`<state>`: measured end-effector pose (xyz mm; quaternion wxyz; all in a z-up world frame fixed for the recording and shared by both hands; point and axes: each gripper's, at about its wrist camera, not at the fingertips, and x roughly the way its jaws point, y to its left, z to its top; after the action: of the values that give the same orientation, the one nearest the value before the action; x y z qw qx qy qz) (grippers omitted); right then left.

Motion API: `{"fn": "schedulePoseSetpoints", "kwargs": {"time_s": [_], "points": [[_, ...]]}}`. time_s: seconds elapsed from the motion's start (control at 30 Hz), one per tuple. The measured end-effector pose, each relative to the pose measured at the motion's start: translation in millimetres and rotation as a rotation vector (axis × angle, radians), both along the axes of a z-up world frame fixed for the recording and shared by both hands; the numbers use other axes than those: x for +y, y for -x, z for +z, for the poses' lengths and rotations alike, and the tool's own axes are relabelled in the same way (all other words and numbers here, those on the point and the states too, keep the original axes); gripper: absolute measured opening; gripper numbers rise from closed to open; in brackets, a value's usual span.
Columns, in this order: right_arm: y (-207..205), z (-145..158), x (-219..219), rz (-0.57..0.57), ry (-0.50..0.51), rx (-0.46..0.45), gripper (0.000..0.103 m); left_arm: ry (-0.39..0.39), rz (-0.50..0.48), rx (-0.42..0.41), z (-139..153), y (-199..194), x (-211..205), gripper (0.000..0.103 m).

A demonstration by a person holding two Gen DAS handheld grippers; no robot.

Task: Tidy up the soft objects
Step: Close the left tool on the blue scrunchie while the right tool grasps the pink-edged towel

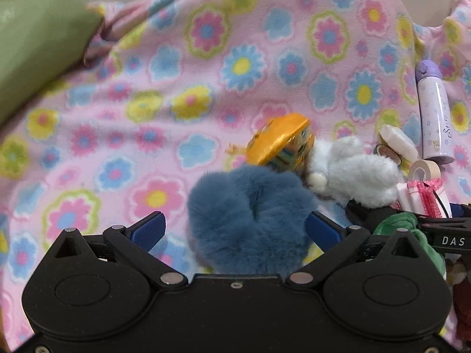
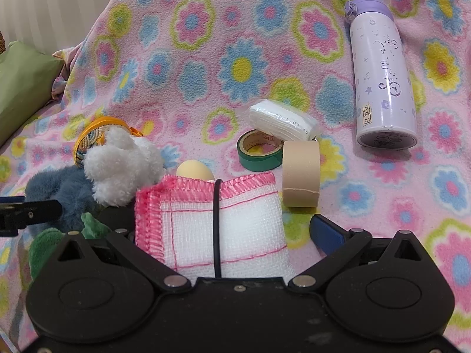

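My left gripper (image 1: 235,229) is open, its blue pads on either side of a fluffy blue plush (image 1: 250,214) that lies on the flowered blanket (image 1: 176,58). A white plush (image 1: 353,173) lies just beyond it to the right, also seen in the right wrist view (image 2: 120,164). My right gripper (image 2: 229,229) is open around a folded white cloth with pink stitched edges (image 2: 217,223), bound by a black band. A green plush (image 2: 44,247) lies at the left, next to the blue plush (image 2: 64,194).
An orange round pouch (image 1: 276,138) lies behind the plushes. A green tape roll (image 2: 260,153), a beige tape roll (image 2: 301,173), a wrapped white pack (image 2: 282,123), a yellowish egg shape (image 2: 194,170) and a purple bottle (image 2: 382,76) lie on the blanket. A green cushion (image 1: 35,44) is at the left.
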<state>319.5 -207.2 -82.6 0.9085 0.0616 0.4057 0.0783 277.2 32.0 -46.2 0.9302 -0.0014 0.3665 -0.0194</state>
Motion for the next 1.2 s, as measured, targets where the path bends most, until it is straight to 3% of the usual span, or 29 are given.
{"fn": "schedulePoseSetpoints", "kwargs": {"time_s": [0.1, 0.27, 0.5, 0.63, 0.77, 0.87, 1.2], "points": [[0, 0, 0, 0.000, 0.000, 0.001, 0.102, -0.050, -0.028, -0.046, 7, 6, -9, 0.099], [0, 0, 0, 0.000, 0.000, 0.002, 0.102, -0.185, -0.077, 0.006, -5, -7, -23, 0.099], [0, 0, 0, 0.001, 0.000, 0.005, 0.102, -0.200, -0.090, 0.058, -20, -32, -35, 0.099], [0, 0, -1, 0.000, -0.005, 0.006, 0.102, -0.158, -0.077, 0.083, -30, -42, -33, 0.099], [0, 0, -1, -0.002, -0.010, 0.006, 0.103, -0.073, -0.071, 0.086, -31, -41, -26, 0.079], [0, 0, -1, -0.003, -0.012, 0.006, 0.103, -0.070, -0.061, 0.080, -27, -38, -27, 0.067], [1, 1, -3, -0.008, -0.020, 0.007, 0.102, 0.057, -0.014, 0.078, 9, -8, -12, 0.065]]}}
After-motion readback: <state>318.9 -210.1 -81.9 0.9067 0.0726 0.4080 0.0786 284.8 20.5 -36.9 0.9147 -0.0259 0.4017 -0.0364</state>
